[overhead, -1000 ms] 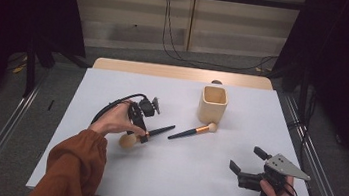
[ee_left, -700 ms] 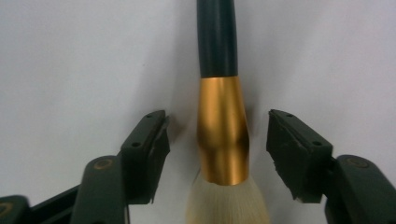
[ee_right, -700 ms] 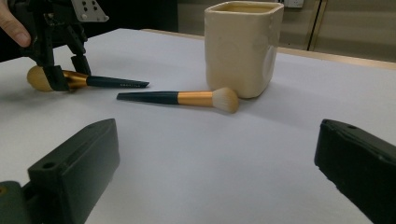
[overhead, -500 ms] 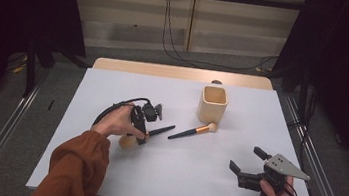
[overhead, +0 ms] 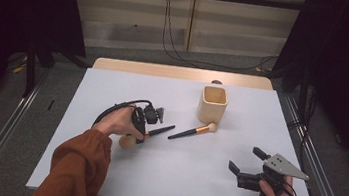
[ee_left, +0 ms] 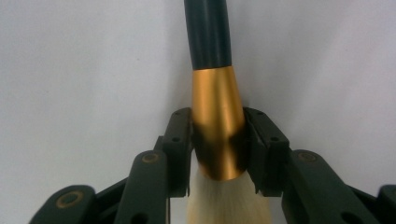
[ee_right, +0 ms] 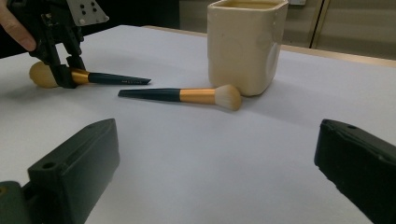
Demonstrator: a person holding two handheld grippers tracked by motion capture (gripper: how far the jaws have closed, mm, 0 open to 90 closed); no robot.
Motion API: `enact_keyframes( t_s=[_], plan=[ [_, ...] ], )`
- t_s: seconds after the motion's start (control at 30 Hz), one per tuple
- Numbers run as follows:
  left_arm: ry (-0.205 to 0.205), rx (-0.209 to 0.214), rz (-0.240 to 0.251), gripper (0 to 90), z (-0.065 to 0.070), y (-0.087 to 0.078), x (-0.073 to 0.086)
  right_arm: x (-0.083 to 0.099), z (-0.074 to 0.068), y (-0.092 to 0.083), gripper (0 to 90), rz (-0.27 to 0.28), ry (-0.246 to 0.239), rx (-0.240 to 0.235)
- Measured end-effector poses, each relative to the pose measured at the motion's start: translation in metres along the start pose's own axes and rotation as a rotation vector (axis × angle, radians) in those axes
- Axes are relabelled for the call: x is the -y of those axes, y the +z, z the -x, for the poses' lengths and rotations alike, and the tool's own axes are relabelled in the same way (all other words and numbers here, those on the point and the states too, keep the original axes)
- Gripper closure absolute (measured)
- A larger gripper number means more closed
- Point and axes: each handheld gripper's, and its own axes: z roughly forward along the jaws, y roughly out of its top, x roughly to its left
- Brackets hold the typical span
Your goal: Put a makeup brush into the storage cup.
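The left gripper [ee_left: 218, 140] has just been closing and is now pinching the gold neck of the big brush [overhead: 150, 133] lying on the table [overhead: 103, 170], left of the cup [overhead: 212, 104]. Next it likely needs lifting. The right gripper [overhead: 249, 167] is waiting open, near right.

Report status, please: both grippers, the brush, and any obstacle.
Left gripper jaws just closed onto big brush at its gold ferrule, brush lying on table. Right gripper open, nothing between its jaws. Small brush and cup lie apart.
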Motion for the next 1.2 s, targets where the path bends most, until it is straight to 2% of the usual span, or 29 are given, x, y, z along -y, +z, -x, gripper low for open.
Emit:
enact_keyframes(
  t_s=[0.07,0.13,0.23,0.33,0.43,0.53,0.63,0.7,0.73,0.8,0.83,0.93,1.07,1.1,1.13,1.2],
  plan=[
    [-0.016,0.037,-0.001,61.1,-0.003,-0.001,0.000,0.000,0.000,0.000,0.0,-0.002,-0.003,0.000],
    [-0.026,0.026,-0.003,65.2,-0.004,-0.001,0.000,0.000,0.000,0.000,0.0,-0.001,-0.001,-0.001],
    [-0.031,0.005,-0.007,66.1,-0.001,0.000,-0.002,0.000,0.000,0.001,0.0,-0.002,0.001,0.002],
    [-0.040,0.007,-0.004,66.5,-0.001,0.000,-0.001,0.000,0.000,0.001,0.0,-0.007,-0.006,0.000],
    [-0.029,0.003,0.004,66.6,-0.001,0.000,0.000,0.000,0.000,0.001,0.0,-0.007,-0.005,0.001],
    [-0.025,0.014,0.014,66.7,-0.003,-0.001,0.003,0.000,0.000,0.000,0.0,-0.002,0.001,0.003],
    [-0.053,0.034,0.043,66.7,-0.005,-0.002,0.006,0.001,0.001,0.000,0.0,-0.006,-0.001,0.003],
    [-0.047,0.034,0.050,66.7,-0.005,-0.002,0.007,0.001,0.001,0.000,0.0,-0.006,0.000,0.002],
    [-0.044,0.056,0.046,66.7,-0.005,-0.002,0.008,0.001,0.001,0.000,0.0,-0.006,-0.001,0.002],
    [-0.047,0.060,0.051,66.8,-0.005,-0.002,0.009,0.000,0.001,0.000,0.0,-0.006,-0.002,0.003],
    [-0.043,0.057,0.057,66.8,-0.006,-0.002,0.010,0.000,0.001,0.000,0.0,-0.005,-0.002,0.004],
    [-0.069,0.084,0.087,66.8,-0.008,-0.003,0.015,0.001,0.001,0.001,0.0,-0.007,-0.002,0.004],
    [-0.087,0.095,0.123,66.8,-0.011,-0.006,0.020,0.001,0.001,0.001,0.0,-0.006,-0.003,0.006],
    [-0.111,0.104,0.159,66.7,-0.012,-0.010,0.023,0.001,0.001,0.001,0.0,-0.006,-0.001,0.007],
    [-0.111,0.104,0.159,66.7,-0.012,-0.010,0.023,0.001,0.001,0.001,0.0,-0.006,-0.001,0.007],
    [-0.127,0.098,0.194,66.7,-0.014,-0.014,0.027,0.001,0.001,0.001,0.0,-0.006,-0.001,0.007]
  ],
)
